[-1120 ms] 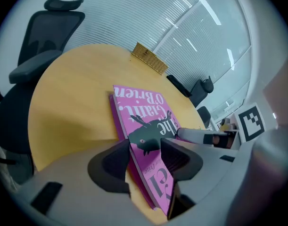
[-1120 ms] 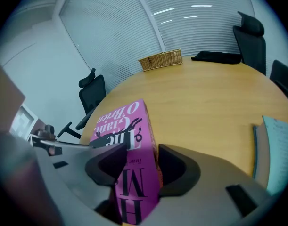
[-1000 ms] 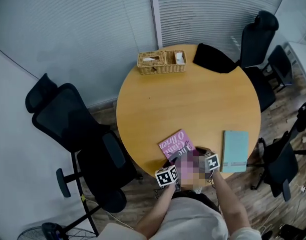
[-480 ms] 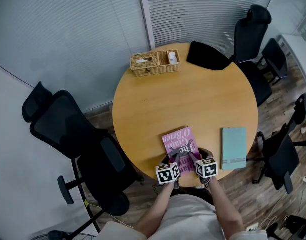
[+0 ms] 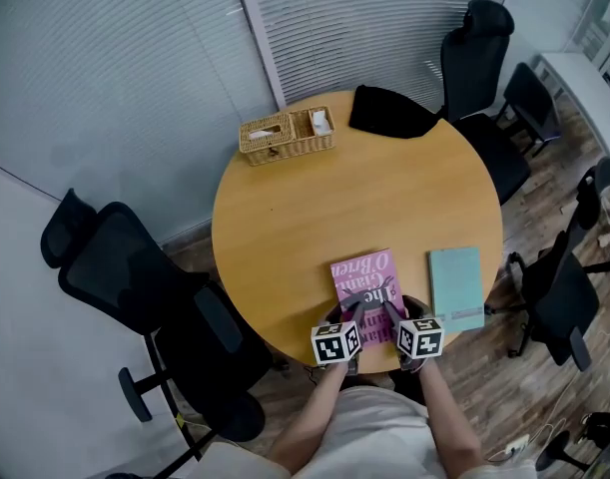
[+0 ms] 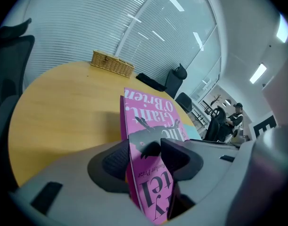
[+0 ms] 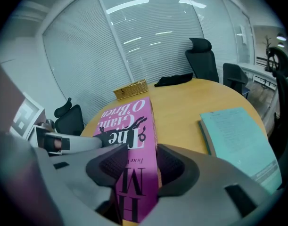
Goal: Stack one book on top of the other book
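Round wooden surface [image 5: 314, 198], pale yellow-brown.
Far-left edge: wicker basket [image 5: 287, 136], divided into compartments, with white paper items inside.
Far edge, right of the basket and apart from it: crumpled black fabric item [image 5: 389, 114], type unclear.
Black office chairs: 1 at left [image 5: 135, 277], 1 beyond the far-right edge [image 5: 474, 43], 1 at right [image 5: 559, 302].
Closed white blinds [image 5: 384, 18] behind.
Wood-plank floor [image 5: 489, 362].
Left gripper view: 1 person [image 6: 235, 119] in the distance, small.
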{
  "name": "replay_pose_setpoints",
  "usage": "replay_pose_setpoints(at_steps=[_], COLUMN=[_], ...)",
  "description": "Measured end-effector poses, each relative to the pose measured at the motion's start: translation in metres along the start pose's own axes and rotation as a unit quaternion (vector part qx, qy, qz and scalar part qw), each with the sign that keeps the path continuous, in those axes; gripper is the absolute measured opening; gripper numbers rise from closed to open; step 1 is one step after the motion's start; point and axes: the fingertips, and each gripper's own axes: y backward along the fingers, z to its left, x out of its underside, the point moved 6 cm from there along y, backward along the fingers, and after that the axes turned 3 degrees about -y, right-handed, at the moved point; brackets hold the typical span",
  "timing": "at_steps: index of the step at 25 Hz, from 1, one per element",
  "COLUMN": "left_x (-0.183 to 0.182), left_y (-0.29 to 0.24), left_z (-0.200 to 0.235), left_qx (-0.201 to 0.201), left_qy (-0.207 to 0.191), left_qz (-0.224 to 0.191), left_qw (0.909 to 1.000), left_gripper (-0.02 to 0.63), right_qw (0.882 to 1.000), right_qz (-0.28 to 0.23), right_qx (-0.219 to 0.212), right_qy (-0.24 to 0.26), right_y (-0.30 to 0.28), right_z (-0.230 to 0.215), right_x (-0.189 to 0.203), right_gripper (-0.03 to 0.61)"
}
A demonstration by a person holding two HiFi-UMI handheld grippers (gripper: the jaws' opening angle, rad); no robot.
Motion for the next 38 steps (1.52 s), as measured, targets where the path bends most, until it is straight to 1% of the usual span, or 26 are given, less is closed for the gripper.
replay_pose_setpoints(at_steps=[10, 12, 20, 24, 31, 33, 38], left_x=[-0.006, -0.005, 0.002, 0.005, 0.014, 0.019, 0.021], left_y=[-0.013, -0.018, -0.044, -0.057, -0.075, -0.078, -0.088], left_z=[-0.054, -0.065, -0.115, -0.138, -0.176, -0.184, -0.201], left_qx=[0.02, 0.024, 0.061, 0.077, 0.105, 0.106, 0.097], left_qy=[-0.02, -0.025, -0.043, -0.052, -0.074, -0.076, -0.077], left_qz=[0.012, 0.016, 0.036, 0.043, 0.069, 0.073, 0.066], left_qw=[0.9995, 0.9993, 0.9965, 0.9948, 0.9893, 0.9887, 0.9901], left_gripper=[0.221, 0.221, 0.221, 0.221, 0.22, 0.221, 0.221], right_qw=[0.998, 0.998, 0.995, 0.993, 0.99, 0.99, 0.99], right_qz=[-0.026, -0.033, -0.057, -0.072, -0.082, -0.082, -0.085], right_qx=[-0.019, -0.016, 0.012, 0.024, 0.03, 0.028, 0.017], right_qy=[-0.047, -0.054, -0.08, -0.092, -0.11, -0.115, -0.115], right_y=[0.036, 0.044, 0.076, 0.089, 0.111, 0.116, 0.122], right_z=[-0.048, -0.058, -0.105, -0.129, -0.168, -0.176, -0.197], right_x=[0.001, 0.003, 0.012, 0.009, 0.013, 0.015, 0.014], right_gripper=[0.201, 0.199, 0.198, 0.198, 0.196, 0.196, 0.196])
